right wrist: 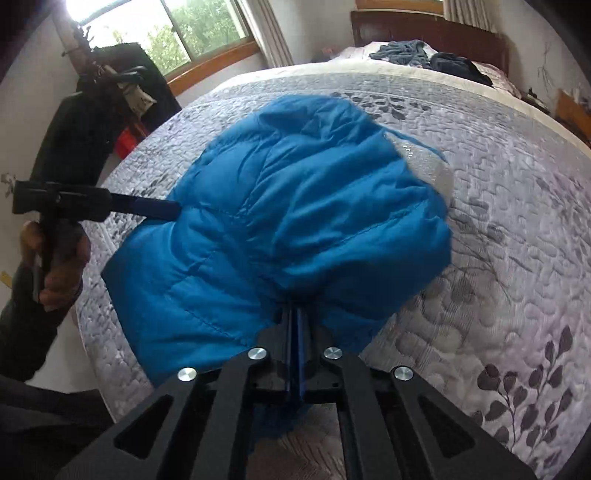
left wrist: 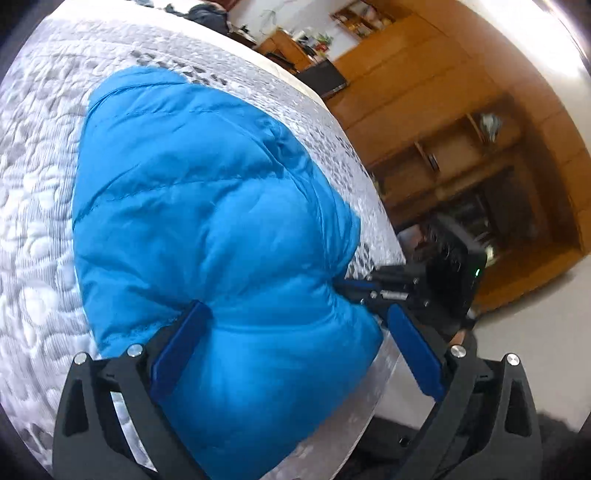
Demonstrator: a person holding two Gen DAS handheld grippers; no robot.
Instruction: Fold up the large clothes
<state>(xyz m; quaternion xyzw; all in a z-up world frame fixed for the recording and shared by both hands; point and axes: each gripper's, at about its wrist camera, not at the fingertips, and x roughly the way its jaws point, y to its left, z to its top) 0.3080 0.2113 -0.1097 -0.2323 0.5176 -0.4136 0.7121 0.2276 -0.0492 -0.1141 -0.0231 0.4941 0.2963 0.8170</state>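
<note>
Between the fingers of my left gripper (left wrist: 295, 325), which stand spread wide, the near end of the blue puffer jacket (left wrist: 207, 221) bulges up, touching the inner face of one blue pad but not squeezed. My right gripper (right wrist: 295, 317) is pressed together, pinching a fold of the same jacket right at its tips; from the left wrist view it comes in at the side, its blades buried in the fabric. I judge the fold is partly made: the jacket sits bunched into a rounded bundle on the bed (right wrist: 517, 258), one flat quilted panel lying beside my right gripper and a puffed heap ahead of it. The next move, I think, calls for closing my left fingers on the near edge, then carrying both held edges forward together and laying them over the far part, slowly, since the slick, air-filled shell may spring back or slip. The jacket is smooth, shiny, stitched in broad channels. Beyond it spreads the bed's grey quilted cover with its pebbled stitching and leaf pattern, and farther still dark clothes (right wrist: 424, 55) lie by the wooden headboard (right wrist: 424, 31).
</note>
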